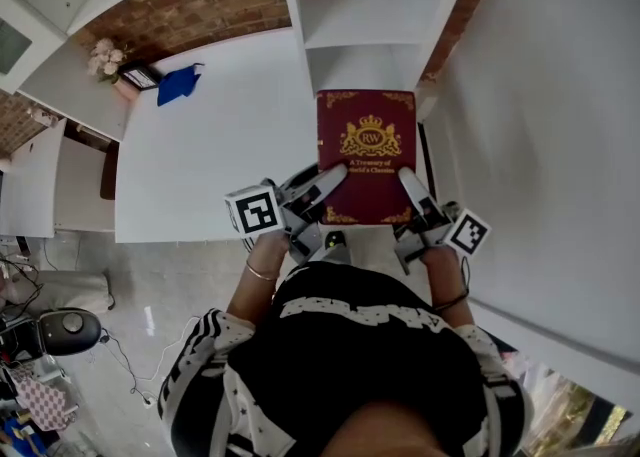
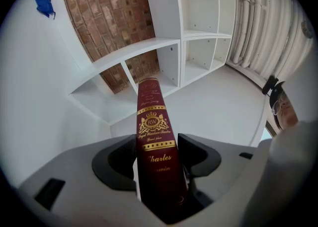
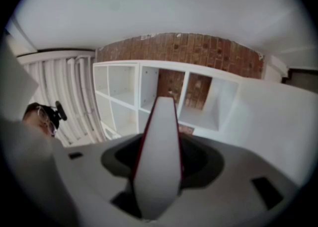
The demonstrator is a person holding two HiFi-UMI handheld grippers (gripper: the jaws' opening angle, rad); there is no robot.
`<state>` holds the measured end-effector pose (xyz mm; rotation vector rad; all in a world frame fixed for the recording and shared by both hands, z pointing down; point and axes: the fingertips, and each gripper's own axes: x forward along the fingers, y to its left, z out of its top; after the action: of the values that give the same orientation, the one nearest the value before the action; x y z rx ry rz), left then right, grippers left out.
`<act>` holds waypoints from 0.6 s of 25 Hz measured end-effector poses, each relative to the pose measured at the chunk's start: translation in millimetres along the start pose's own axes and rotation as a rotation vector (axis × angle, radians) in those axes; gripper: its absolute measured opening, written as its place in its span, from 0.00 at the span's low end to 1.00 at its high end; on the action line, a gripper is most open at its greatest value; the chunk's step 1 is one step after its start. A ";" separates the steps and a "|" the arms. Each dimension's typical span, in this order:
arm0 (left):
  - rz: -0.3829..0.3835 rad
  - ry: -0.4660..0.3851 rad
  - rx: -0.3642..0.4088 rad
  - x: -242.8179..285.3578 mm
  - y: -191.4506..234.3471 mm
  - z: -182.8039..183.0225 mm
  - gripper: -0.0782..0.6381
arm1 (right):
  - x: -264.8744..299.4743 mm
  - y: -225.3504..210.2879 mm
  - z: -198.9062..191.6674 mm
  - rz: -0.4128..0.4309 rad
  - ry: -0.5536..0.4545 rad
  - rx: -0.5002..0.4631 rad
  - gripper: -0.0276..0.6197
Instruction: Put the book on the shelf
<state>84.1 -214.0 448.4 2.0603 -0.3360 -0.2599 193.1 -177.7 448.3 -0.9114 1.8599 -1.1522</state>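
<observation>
A dark red hardcover book [image 1: 365,155] with gold crest and lettering is held flat between both grippers, in front of the white shelf unit [image 1: 370,20]. My left gripper [image 1: 322,195] is shut on its spine side; the gold-lettered spine [image 2: 154,141] runs up between the jaws in the left gripper view. My right gripper [image 1: 412,193] is shut on the opposite side, where the white page edge [image 3: 159,161] fills the gap between the jaws. The book's far edge points at an open lower compartment [image 1: 365,65] of the shelf.
A white desk top [image 1: 200,145] spreads to the left, carrying a blue cloth [image 1: 180,83], a small framed item [image 1: 140,75] and flowers [image 1: 105,57]. A brick wall [image 1: 200,0] stands behind. A white wall [image 1: 560,125] lies to the right. The person's body fills the lower head view.
</observation>
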 end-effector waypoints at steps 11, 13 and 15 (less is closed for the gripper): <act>-0.055 -0.014 0.014 11.6 3.2 21.7 0.49 | 17.4 -2.3 13.4 0.007 -0.029 -0.018 0.41; -0.057 -0.025 0.000 23.3 13.0 43.6 0.49 | 39.9 -9.8 26.8 -0.001 -0.023 -0.013 0.41; -0.049 -0.031 -0.016 34.8 25.9 64.6 0.49 | 62.6 -18.9 40.3 -0.014 -0.012 -0.013 0.41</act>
<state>92.7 -290.6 438.1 2.0527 -0.3019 -0.3228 202.4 -253.4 439.1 -0.9383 1.8564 -1.1420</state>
